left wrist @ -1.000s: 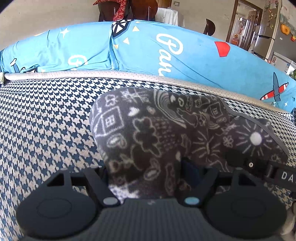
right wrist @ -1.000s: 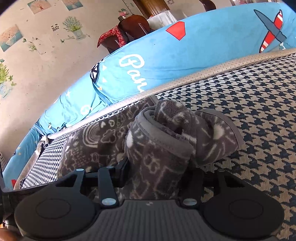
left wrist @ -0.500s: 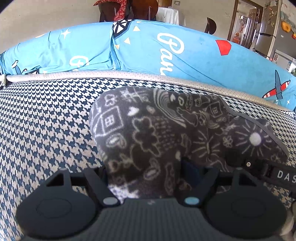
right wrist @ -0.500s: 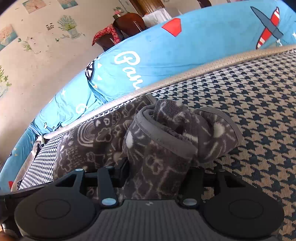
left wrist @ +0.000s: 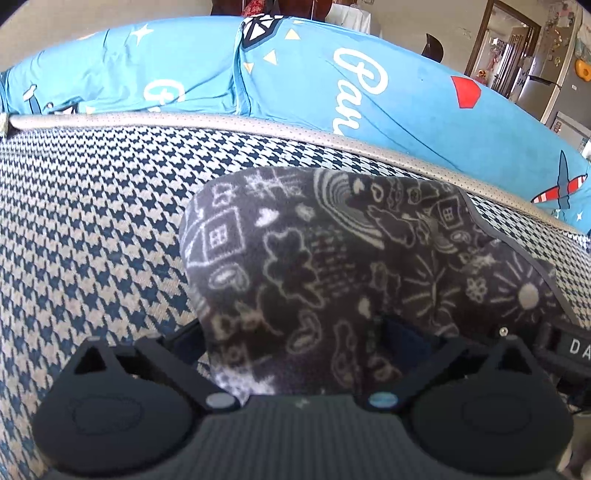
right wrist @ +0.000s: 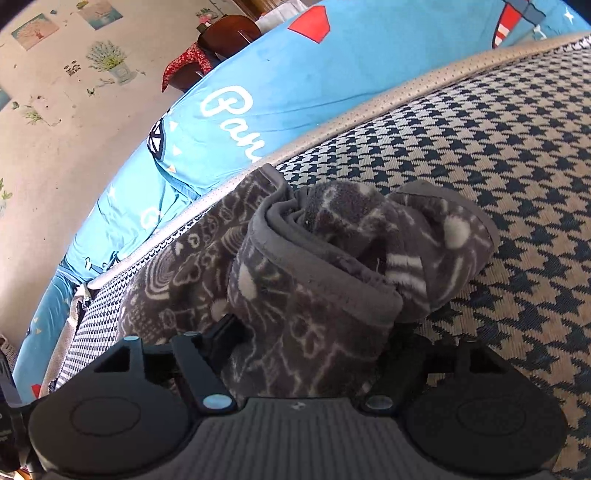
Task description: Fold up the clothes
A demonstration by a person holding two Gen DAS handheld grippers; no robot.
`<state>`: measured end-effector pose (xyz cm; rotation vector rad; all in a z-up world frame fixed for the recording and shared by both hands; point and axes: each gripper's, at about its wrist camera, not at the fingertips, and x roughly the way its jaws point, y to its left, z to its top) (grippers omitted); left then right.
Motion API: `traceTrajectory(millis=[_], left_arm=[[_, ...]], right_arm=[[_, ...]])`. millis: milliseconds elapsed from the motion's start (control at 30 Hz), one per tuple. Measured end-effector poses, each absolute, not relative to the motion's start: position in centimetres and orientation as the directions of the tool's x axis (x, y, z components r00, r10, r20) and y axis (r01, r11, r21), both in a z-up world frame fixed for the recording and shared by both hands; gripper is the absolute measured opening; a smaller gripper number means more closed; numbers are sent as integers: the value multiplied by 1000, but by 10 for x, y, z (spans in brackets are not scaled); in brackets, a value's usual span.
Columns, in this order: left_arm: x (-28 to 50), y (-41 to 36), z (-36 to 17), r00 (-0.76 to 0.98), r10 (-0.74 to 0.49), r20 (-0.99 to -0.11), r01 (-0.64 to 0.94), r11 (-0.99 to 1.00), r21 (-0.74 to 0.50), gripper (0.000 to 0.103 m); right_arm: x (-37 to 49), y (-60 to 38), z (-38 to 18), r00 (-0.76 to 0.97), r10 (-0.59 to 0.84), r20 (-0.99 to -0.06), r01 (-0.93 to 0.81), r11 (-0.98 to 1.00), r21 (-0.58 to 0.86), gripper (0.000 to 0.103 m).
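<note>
A dark grey fleece garment (left wrist: 314,266) with white doodle print lies on a houndstooth seat cushion (left wrist: 92,221). My left gripper (left wrist: 291,343) is shut on the garment's near edge, and the cloth hides its fingertips. The right wrist view shows the same garment (right wrist: 314,295) bunched and rolled, its grey hem curling over the top. My right gripper (right wrist: 310,343) is shut on that bunched end, with the cloth draped over its fingers. The black body of the right gripper (left wrist: 569,347) shows at the right edge of the left wrist view.
Blue printed back cushions (left wrist: 332,85) rise behind the seat past a beige piped edge (left wrist: 221,120). Bare houndstooth cushion (right wrist: 517,166) stretches to the right of the garment. Dark wooden chairs (right wrist: 221,33) and a decorated wall (right wrist: 55,110) stand behind the sofa.
Both grippers keep their hold on the garment. The right gripper's view has tilted and moved in, so the bunched end looks larger. The left view has dipped slightly.
</note>
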<state>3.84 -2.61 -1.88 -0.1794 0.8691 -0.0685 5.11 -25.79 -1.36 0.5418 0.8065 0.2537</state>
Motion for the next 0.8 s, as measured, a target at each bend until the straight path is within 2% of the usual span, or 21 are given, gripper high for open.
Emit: traceTrajectory(millis=[167,267,500,800], left_arm=[[33,-30,-12,665,-138,-734,3,983,-183,79],[29,-32,-6,682,-125,-721,-6,984,-176,70],[15,-33,15,732,-62,-678,-26,993,-119,70],[7,-19,35,759,-35,-650,-51,992,-112,70]], right_arm=[[47,-246,-1,703,402,-586,-85,866,492,50],[43,-241,7,721,392,-571,-107,878,468,46],[38,-228,26,754,395,-526,-145,880,452,45],[31,-210,46,779,401,-482,-194,885,424,45]])
